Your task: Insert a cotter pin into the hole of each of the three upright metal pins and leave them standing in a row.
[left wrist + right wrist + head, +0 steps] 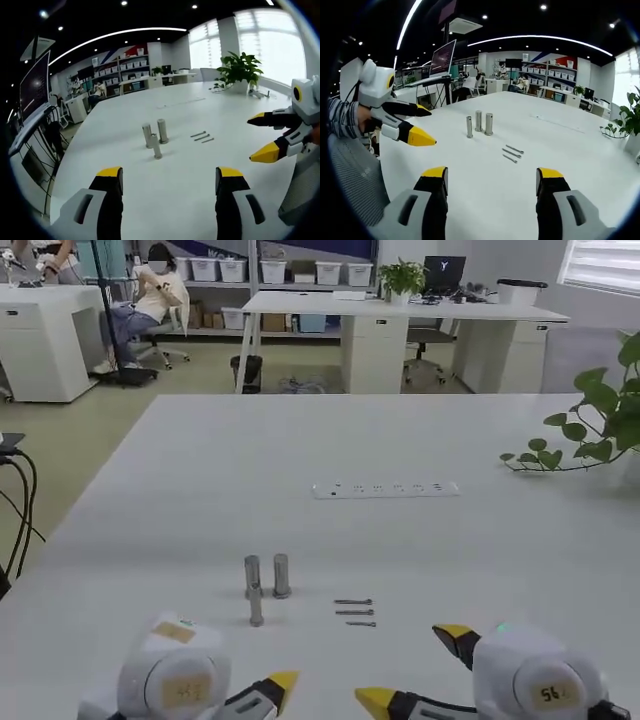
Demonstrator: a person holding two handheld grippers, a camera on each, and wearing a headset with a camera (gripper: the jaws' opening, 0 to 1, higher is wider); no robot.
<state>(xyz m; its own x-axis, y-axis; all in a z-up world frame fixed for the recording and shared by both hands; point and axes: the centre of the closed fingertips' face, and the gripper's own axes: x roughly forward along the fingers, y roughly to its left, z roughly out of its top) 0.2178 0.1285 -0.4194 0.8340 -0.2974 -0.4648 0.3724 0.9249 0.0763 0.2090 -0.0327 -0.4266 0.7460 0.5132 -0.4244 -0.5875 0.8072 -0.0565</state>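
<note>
Table [480,560]: tiny, indistinct cotter pins [354,612]

White left claw [169,175], right claw [490,175] (yellow-tipped black jaws), striped sleeve [342,120]

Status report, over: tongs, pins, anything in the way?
Left tongs open, empty. Right tongs open, empty. Three metal pins upright, cotter pins lying beside them, none inserted. No obstruction seen.

Item 1: pale yellow round label [555,695] on the white housing of the right gripper [410,668]. I read "56".
Item 2: matching pale yellow label [185,692] on the left gripper [268,695]. Its digits are too blurred for me to read.
Item 3: dark monitor [443,273] on the far white desk [400,310]. It carries a pale Y-shaped mark.
</note>
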